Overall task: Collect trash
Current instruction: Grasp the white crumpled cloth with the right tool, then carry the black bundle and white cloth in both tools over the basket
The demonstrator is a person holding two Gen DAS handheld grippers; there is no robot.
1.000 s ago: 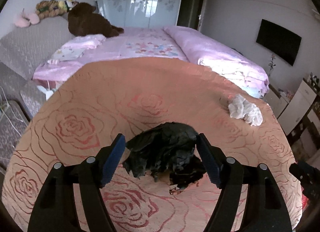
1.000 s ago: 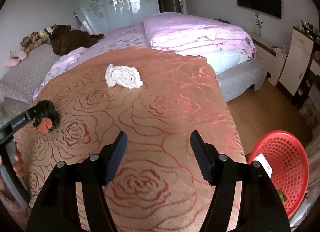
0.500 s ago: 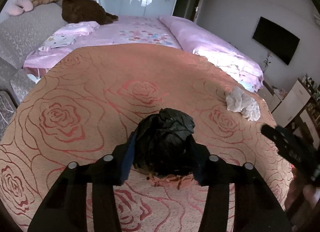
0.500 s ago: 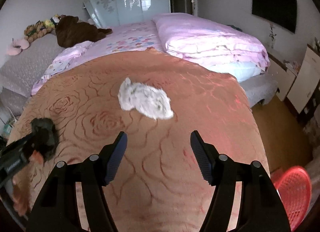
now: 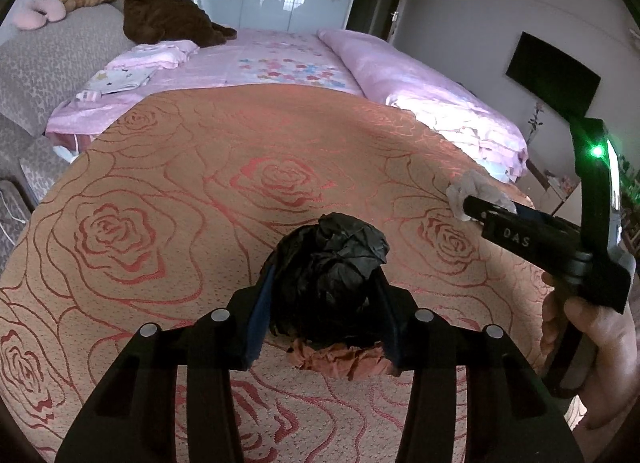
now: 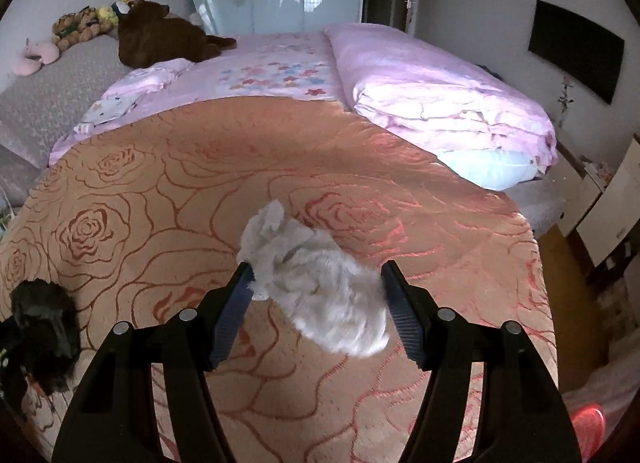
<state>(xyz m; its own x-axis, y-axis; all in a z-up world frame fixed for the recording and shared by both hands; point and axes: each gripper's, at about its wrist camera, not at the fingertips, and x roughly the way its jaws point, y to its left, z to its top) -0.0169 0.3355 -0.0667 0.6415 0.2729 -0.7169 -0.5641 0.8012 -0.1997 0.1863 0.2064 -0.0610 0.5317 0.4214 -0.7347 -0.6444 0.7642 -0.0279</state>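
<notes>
My left gripper [image 5: 324, 283] is shut on a crumpled black plastic wad [image 5: 332, 263], with an orange scrap [image 5: 344, 359] hanging beneath it over the rose-patterned bedspread [image 5: 160, 203]. That wad also shows at the left edge of the right wrist view as the black wad [image 6: 44, 327]. A crumpled white tissue [image 6: 316, 283] lies on the bedspread between the fingers of my right gripper [image 6: 317, 267], whose jaws are closing on it. In the left wrist view the white tissue [image 5: 476, 183] sits just beyond one of the right gripper's fingers [image 5: 492, 215], and a hand [image 5: 600, 343] holds that tool.
A red basket [image 6: 586, 423] peeks in at the lower right, on the floor beside the bed. Pink bedding [image 6: 420, 95] and a brown plush toy [image 6: 160, 39] lie farther up the bed. White cabinets [image 6: 608, 207] stand at the right wall.
My left gripper closed on the black wad and lifted it slightly. My right gripper travelled across the bedspread to the white tissue, which now lies between its narrowing jaws.
</notes>
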